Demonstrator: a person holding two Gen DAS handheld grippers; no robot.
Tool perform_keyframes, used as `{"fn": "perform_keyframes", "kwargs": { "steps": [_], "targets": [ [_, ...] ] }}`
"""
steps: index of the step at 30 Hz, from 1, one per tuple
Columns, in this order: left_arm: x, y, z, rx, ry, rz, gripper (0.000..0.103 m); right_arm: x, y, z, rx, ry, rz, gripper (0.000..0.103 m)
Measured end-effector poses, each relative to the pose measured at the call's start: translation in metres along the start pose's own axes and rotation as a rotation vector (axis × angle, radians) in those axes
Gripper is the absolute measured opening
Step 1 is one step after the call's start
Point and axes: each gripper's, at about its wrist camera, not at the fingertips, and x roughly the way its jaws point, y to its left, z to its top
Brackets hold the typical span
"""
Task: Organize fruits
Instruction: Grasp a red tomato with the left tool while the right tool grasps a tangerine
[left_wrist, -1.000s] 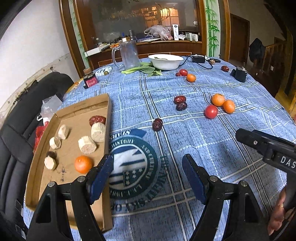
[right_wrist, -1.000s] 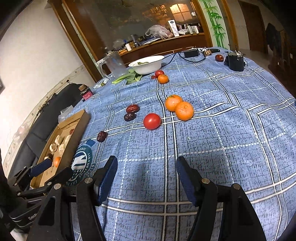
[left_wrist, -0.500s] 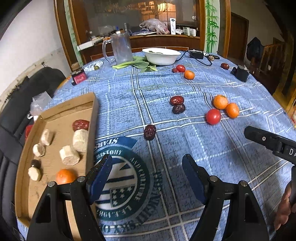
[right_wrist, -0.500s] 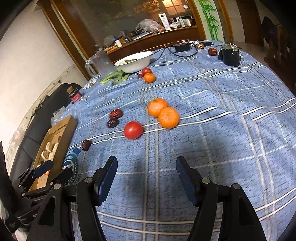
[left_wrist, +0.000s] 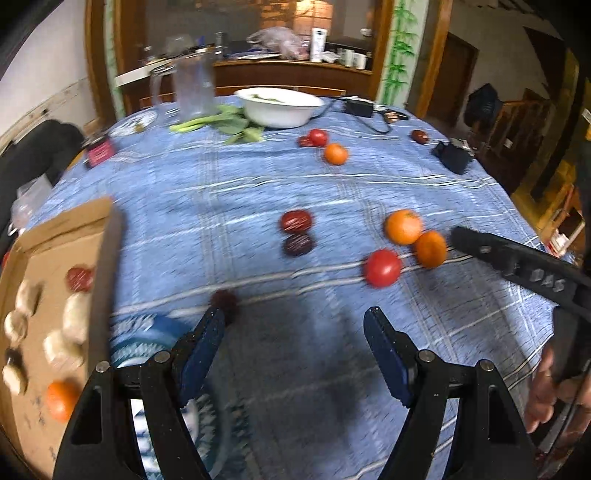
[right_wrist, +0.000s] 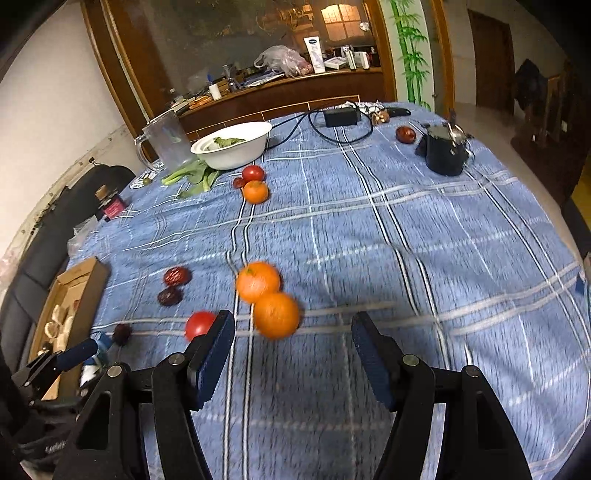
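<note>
Left wrist view: the empty, spread left gripper (left_wrist: 295, 343) has swung away from the brown cardboard tray (left_wrist: 55, 240) at left, toward the round red tomato (left_wrist: 382, 267) at centre right; a pick looks next. "DAS" reads on the other gripper's arm.

Right wrist view: the open, empty right gripper (right_wrist: 293, 350) now frames the nearer round orange tangerine (right_wrist: 276, 315) at centre. No writing is readable.

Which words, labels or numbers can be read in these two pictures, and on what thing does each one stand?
"DAS" — raised letters on the black arm of the right tool; the rest is cut off.
Round blue emblem on the tablecloth: lettering there, too blurred to read.
White box with a blue logo on the sideboard: too small to read.
Dark jar with a pink label: print too small to read.
</note>
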Motion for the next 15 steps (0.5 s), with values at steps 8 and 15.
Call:
{"fn": "perform_keyframes", "kwargs": {
  "steps": [8, 15],
  "targets": [
    [0.046, -0.021, 0.021, 0.061, 0.059, -0.082, 0.073, 0.029, 0.007, 0.003, -0.050, 0.043, -0.003, 0.062],
    [0.058, -0.038, 0.027, 0.119, 0.060, -0.128, 0.071, 0.042, 0.002, 0.003, -0.015, 0.081, 0.078, 0.043]
  ]
}}
